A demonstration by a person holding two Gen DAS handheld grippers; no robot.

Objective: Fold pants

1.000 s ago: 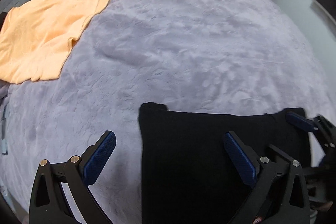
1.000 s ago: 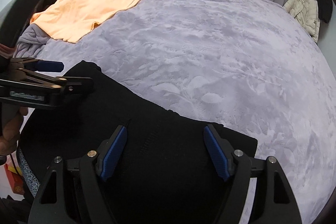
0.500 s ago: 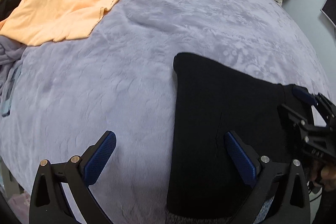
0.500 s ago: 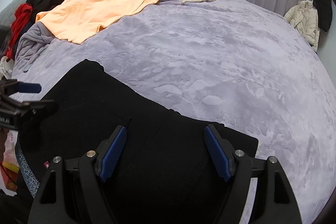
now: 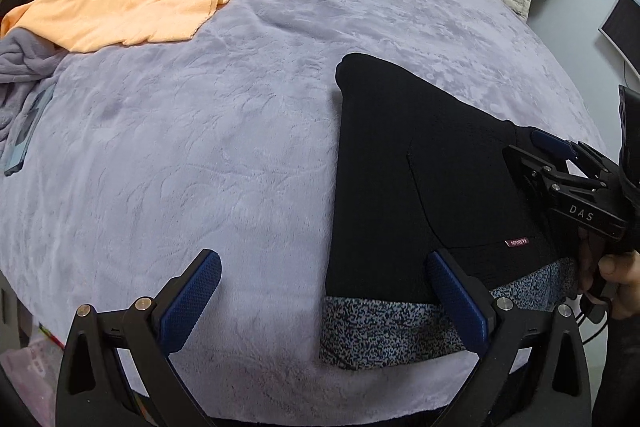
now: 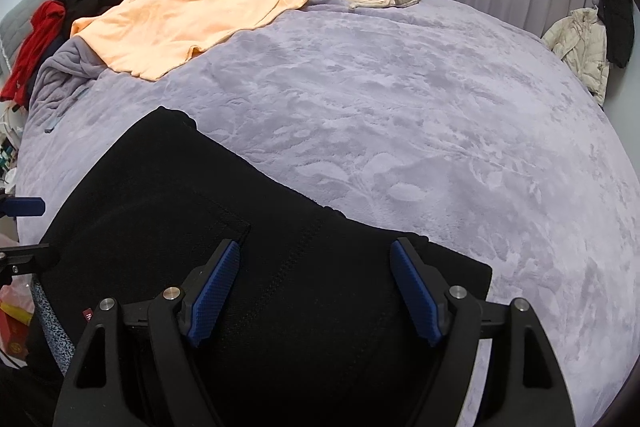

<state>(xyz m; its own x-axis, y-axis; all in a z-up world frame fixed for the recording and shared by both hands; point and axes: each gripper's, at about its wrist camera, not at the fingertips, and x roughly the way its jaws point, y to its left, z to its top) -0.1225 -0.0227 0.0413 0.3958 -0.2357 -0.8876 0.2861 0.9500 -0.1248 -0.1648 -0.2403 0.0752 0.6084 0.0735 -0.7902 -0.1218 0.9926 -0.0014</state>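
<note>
Black pants (image 5: 404, 179) on lilac blanket (image 5: 200, 167), left hand-held gripper (image 5: 324, 297) open above

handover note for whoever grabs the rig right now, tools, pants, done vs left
Left tool: open, holding nothing, over the blanket beside the pants' left edge.
Right tool: open, holding nothing, above the pants.
Black pants: lying flat in a folded slab at the near edge of the bed, speckled waistband nearest, no pad gripping them.
Done: looks like at least one fold.
Left: probably one more fold across, then tidy the edges.
</note>
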